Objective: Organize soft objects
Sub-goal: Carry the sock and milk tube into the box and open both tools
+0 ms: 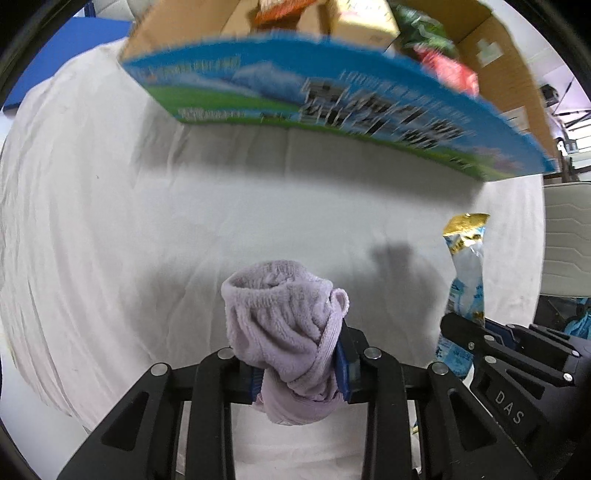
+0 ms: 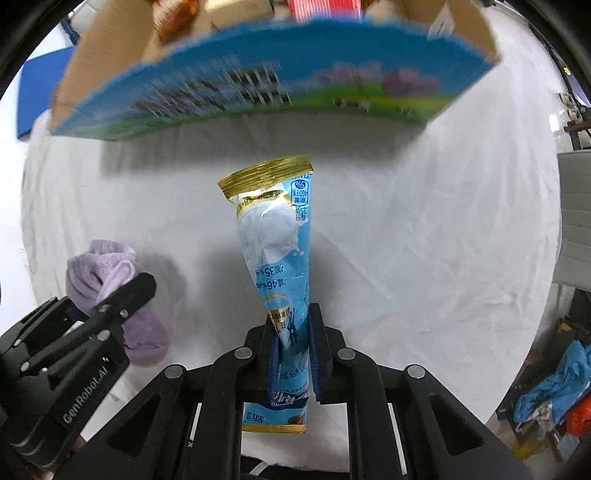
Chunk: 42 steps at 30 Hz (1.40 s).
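Note:
My left gripper (image 1: 299,363) is shut on a bunched lilac sock (image 1: 280,317) and holds it above the white cloth. The sock also shows in the right wrist view (image 2: 107,280), low on the left, in that gripper (image 2: 107,295). My right gripper (image 2: 293,347) is shut on a long blue and white snack pouch with gold ends (image 2: 275,258), held upright above the cloth. The pouch also shows in the left wrist view (image 1: 466,273), at the right, with my right gripper (image 1: 458,332) below it. An open cardboard box with a blue and green printed side (image 1: 332,99) (image 2: 258,77) stands ahead.
The box holds several packets and a smaller carton (image 1: 365,18). A white cloth (image 1: 184,221) covers the table. A blue board (image 1: 62,55) lies at the far left. A white chair (image 2: 576,218) and a pile of blue clothes (image 2: 550,391) are off the table's right side.

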### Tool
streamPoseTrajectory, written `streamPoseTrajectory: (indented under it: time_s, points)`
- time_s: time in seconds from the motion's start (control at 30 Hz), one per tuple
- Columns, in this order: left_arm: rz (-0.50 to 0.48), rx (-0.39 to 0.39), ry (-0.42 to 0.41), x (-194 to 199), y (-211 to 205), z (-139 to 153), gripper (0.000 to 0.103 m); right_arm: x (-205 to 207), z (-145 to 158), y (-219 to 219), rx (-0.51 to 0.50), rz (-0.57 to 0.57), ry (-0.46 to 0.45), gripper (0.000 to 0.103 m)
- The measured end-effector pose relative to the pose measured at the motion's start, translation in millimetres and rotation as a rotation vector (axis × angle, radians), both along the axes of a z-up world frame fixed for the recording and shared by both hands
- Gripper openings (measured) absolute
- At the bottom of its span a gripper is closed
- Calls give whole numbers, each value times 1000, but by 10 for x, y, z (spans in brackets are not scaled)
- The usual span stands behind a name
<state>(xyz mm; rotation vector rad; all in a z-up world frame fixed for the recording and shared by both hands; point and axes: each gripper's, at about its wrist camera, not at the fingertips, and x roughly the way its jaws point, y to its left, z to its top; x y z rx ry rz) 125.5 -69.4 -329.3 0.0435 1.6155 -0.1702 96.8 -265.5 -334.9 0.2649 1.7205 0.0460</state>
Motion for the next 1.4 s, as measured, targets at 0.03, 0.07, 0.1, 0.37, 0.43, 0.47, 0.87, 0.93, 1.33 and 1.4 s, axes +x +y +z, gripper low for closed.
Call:
streamPoseTrajectory:
  time_s: [0.03,0.07,0.1,0.37,0.43,0.47,0.87,0.93,1.33,1.4]
  points:
    - [-5,-9,-9,-2,-5,71,27,11,52,-10,4,2,-8,14]
    - [-12,-19,-19,-15,8,159,27,-17,154,-39,11,5,-22,14]
    - [-16,-29,-26,-4,-22,214,27,3,272,-62,18,5,-41,14]
    - [-69,-100,-140,184,-148,943,27,171,1124,-132,74,49,-169,14]
    - [-67,-114,-163,273,-149,1050,27,321,1323,-125,81,55,-206,14]
    - [-67,-121,-177,362,-140,1128,27,393,1426,-119,72,58,-229,14]
    - [-72,-72,-260,1582,-97,1413,27,1488,1709,-36,-72,5,-312,14]
    - [-83,-64,-238,1720,-115,1355,27,1635,1609,-135,-111,-8,-295,14]
    - [-145,-15,-28,2127,-433,333,28,1943,565,-630,-241,-48,-135,14]
    - [-144,-16,3,2135,-488,171,28,1946,460,-620,-237,-51,-129,14]
